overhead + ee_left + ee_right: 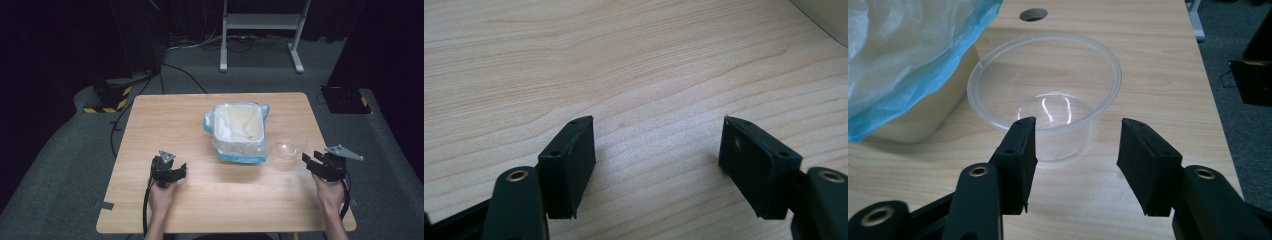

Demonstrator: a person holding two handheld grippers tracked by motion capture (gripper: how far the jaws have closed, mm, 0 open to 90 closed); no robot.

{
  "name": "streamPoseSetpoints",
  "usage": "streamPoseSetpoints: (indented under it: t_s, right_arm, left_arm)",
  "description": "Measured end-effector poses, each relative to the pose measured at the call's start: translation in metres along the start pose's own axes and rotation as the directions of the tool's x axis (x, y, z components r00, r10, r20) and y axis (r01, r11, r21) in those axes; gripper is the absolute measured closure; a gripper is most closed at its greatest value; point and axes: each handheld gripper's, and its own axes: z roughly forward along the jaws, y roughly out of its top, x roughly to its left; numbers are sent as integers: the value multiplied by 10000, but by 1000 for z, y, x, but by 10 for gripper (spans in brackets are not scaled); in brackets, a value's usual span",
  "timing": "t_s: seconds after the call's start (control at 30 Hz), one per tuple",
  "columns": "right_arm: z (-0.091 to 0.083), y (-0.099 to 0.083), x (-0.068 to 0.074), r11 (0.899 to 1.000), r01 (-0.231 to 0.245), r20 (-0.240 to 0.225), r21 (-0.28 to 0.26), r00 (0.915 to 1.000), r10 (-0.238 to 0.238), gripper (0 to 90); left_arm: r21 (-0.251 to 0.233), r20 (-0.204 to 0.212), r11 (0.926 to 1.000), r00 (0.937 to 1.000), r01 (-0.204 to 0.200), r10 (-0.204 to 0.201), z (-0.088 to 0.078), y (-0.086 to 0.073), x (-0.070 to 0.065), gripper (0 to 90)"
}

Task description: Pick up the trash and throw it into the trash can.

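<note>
A clear plastic cup (288,145) stands upright and empty on the wooden table (165,120), right of a cream bin lined with a blue-edged plastic bag (236,131). My right gripper (314,162) is open just to the cup's near right. In the right gripper view the clear cup (1045,90) sits just beyond the open right gripper (1076,137), with the bag-lined bin (903,55) to its left. At the table's front left my left gripper (175,170) rests open. The left gripper view has the open left gripper (659,145) over bare wood, nothing between its jaws.
The table's right edge (1215,110) drops to grey carpet close to the cup. A round cable hole (1033,14) lies beyond the cup. A white metal stand (260,30) and black cases stand on the floor behind the table.
</note>
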Motion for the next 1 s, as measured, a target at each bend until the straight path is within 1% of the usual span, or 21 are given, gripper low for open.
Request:
streamPoseSetpoints:
  t_s: [0.03, 0.2, 0.3, 0.57, 0.73, 0.83, 0.9, 1.0]
  right_arm:
    - [2, 4, -1, 9999, 101, 42, 28, 9999, -101, 524]
    - [8, 11, -2, 9997, 176, 161, 146, 9997, -178, 561]
    - [14, 18, -5, 9995, 237, 302, 201, 9992, -243, 589]
    - [22, 27, -9, 9993, 237, 281, 299, 9993, -245, 609]
    - [31, 33, -15, 9994, 29, 245, 348, 9997, -37, 625]
    - [35, 34, -17, 9990, 24, 257, 457, 9997, -35, 627]
    - [38, 37, -19, 9985, -19, 354, 554, 9994, -1, 629]
    - [43, 39, -21, 9984, -119, 372, 557, 9993, 98, 635]
  left_arm:
    - [0, -1, 10000, 10000, 3, -3, 0, 0, 0, 304]
    - [1, 0, 10000, 10000, 0, 0, 0, 0, 0, 304]
    - [0, 1, 10000, 10000, 2, -2, 0, 0, 0, 304]
    - [0, 0, 10000, 10000, 0, 0, 0, 0, 0, 304]
    - [1, 0, 10000, 10000, 0, 0, 0, 0, 0, 304]
    - [-2, -1, 10000, 10000, 2, -2, 0, 0, 0, 304]
    - [-1, -1, 10000, 10000, 1, -1, 0, 0, 0, 304]
    - [0, -1, 10000, 10000, 1, -1, 0, 0, 0, 304]
